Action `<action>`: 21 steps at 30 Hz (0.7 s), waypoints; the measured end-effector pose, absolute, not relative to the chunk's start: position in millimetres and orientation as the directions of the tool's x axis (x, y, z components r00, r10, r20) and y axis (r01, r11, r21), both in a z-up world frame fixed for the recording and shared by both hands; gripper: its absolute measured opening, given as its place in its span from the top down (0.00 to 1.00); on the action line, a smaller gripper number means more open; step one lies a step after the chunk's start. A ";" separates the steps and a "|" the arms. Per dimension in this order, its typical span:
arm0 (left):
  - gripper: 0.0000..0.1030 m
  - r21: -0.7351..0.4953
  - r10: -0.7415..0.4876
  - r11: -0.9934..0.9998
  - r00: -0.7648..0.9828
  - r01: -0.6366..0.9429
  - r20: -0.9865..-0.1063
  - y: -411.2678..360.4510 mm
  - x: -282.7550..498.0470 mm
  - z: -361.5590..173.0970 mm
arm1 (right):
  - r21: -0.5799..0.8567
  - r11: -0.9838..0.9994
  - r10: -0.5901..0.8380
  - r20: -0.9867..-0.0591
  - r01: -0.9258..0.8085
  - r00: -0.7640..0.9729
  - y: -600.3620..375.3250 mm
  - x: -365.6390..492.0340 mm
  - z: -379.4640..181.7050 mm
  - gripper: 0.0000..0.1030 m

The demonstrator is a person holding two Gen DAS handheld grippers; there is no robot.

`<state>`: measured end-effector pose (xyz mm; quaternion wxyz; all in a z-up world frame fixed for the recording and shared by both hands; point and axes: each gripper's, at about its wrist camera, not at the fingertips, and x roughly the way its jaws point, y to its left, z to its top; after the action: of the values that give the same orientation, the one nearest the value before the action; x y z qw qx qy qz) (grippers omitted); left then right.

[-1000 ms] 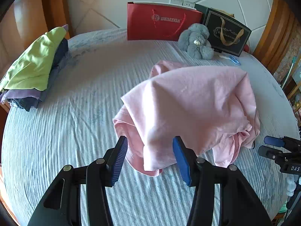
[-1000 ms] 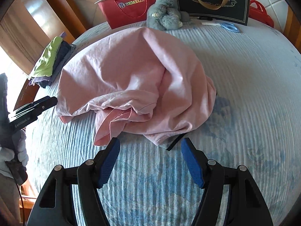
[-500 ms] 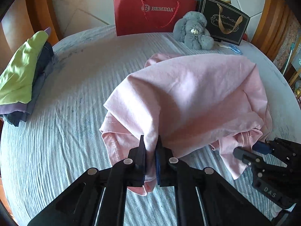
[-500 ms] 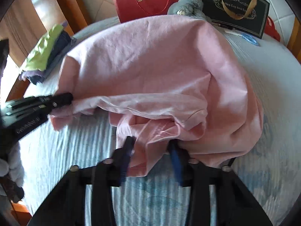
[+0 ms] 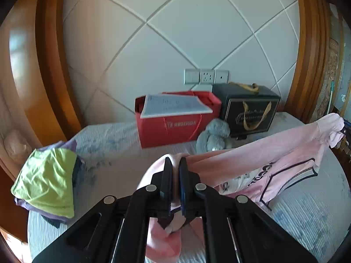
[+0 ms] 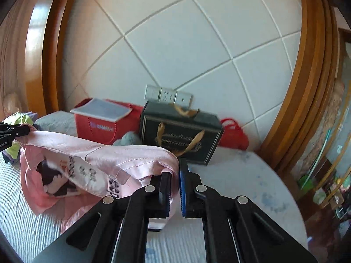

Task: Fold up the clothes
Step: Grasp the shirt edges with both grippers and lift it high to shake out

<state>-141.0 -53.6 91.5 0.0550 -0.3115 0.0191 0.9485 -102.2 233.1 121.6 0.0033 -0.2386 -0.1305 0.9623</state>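
A pink shirt (image 5: 274,153) with a dark printed design hangs stretched in the air above the bed, held at two ends. My left gripper (image 5: 175,164) is shut on one end of it. My right gripper (image 6: 175,171) is shut on the other end of the pink shirt (image 6: 92,160). In the right wrist view the left gripper (image 6: 13,131) shows at the far left, at the shirt's far end. In the left wrist view the shirt's far end reaches the right edge, where the right gripper is mostly hidden.
A stack of folded clothes (image 5: 46,179) with a lime green top lies at the bed's left side. A red bag (image 5: 175,122), a black gift bag (image 5: 248,111) and a grey plush toy (image 5: 212,135) stand against the padded headboard. The striped bedsheet (image 5: 302,214) lies below.
Both grippers closed on the pink shirt and lifted it off the bed, spreading it between them. The cameras now point at the headboard rather than down at the bed.
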 end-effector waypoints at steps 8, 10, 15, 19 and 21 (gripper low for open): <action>0.96 -0.004 0.154 -0.985 -0.880 -0.170 -0.450 -25.0 -116.3 184.3 | -0.303 -0.953 0.060 -0.223 0.011 -0.973 266.0 -60.9 230.1 0.94; 0.96 -0.006 0.172 -0.981 -0.861 -0.192 -0.479 -20.6 -101.7 166.5 | -0.305 -0.951 0.039 -0.245 0.038 -0.969 275.8 -43.3 223.6 0.94; 0.96 0.013 0.166 -0.973 -0.743 -0.230 -0.649 -4.6 -78.7 76.7 | -0.169 -0.968 -0.068 -0.529 0.183 -0.846 303.1 -15.0 128.9 0.94; 0.96 0.008 0.127 -0.974 -0.578 -0.225 -0.806 1.2 -59.5 -15.6 | 0.000 -0.978 -0.141 -0.734 0.208 -0.664 324.1 4.6 30.5 0.95; 0.96 0.000 0.110 -0.977 -0.508 -0.212 -0.854 0.2 -42.6 -49.1 | 0.076 -0.980 -0.169 -0.802 0.184 -0.573 334.4 17.8 -15.0 0.95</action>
<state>-42.6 0.2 -49.1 0.0928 -0.4873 0.0524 0.8667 17.8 334.4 -15.0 -0.0996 -0.4511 -0.0081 0.8869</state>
